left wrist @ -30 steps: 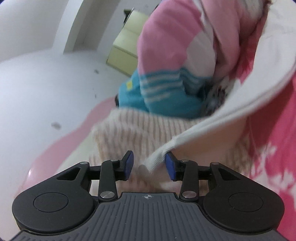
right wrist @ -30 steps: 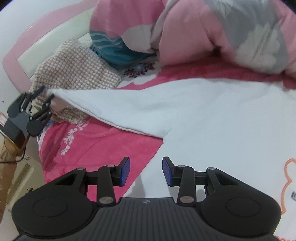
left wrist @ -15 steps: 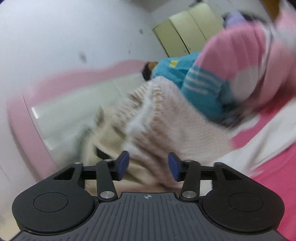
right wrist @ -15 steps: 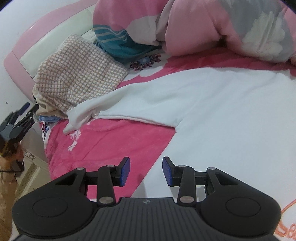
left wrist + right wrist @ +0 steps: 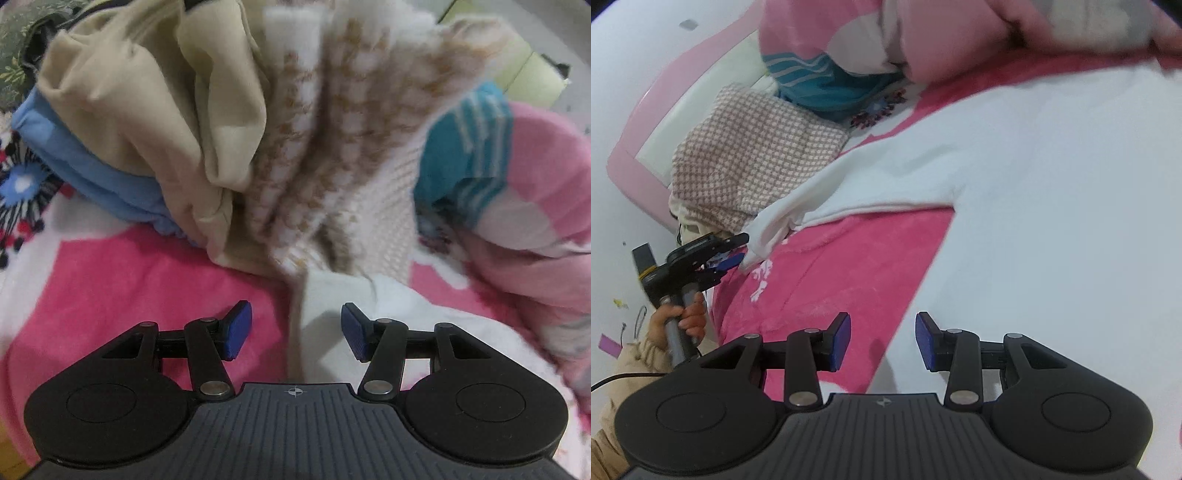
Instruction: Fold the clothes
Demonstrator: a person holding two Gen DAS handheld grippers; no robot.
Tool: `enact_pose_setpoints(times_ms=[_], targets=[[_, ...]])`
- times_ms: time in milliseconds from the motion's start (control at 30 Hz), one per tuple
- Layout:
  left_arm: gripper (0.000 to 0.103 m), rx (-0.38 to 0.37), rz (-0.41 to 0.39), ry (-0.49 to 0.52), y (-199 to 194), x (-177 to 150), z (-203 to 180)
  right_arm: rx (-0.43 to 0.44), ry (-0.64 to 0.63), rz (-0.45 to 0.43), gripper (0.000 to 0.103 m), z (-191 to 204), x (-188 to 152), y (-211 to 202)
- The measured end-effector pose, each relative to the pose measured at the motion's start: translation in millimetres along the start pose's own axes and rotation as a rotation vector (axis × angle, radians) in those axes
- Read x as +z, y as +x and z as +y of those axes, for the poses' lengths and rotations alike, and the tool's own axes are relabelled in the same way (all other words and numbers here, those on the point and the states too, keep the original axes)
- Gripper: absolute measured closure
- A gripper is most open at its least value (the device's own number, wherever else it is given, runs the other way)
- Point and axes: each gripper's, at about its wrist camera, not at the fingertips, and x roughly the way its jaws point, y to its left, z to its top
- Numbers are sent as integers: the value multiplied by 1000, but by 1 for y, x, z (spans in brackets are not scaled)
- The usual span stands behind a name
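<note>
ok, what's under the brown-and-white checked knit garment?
Under the checked knit garment: crumpled beige cloth atop folded light-blue fabric. Anything deeper in the pile is covered.

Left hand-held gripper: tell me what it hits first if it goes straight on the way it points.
Most likely the white sleeve end, lying just ahead of the open left hand-held gripper; the checked knit is piled behind it. Depth is uncertain.
</note>
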Motion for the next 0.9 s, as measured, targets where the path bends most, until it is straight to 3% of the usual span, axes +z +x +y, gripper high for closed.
enact_pose_setpoints(times_ms=[133, 267, 500, 533, 567, 633, 733, 900], targets=[[52, 34, 1, 52, 13, 1, -10, 20, 63, -16, 62, -14, -6, -3], [65, 67, -16, 115, 15, -5, -20, 55, 127, -35, 62, -29, -11, -8], [69, 51, -5, 67, 14, -4, -14, 70, 157, -57, 62, -38, -15, -15], [75, 49, -6, 63, 13, -4, -13, 73, 162, -60, 62, -38, -16, -15], [93, 49, -11, 72, 12, -5, -14, 75, 167, -63, 62, -39, -17, -15], [98, 60, -27, 91, 8, -6, -18, 79, 178, -69, 62, -41, -18, -15], [100, 102, -133, 209, -12, -9, -43, 81, 188, -77, 62, -42, -20, -16], [100, 212, -448, 584, -68, -21, -108, 74, 190, -84, 62, -44, -21, -18]])
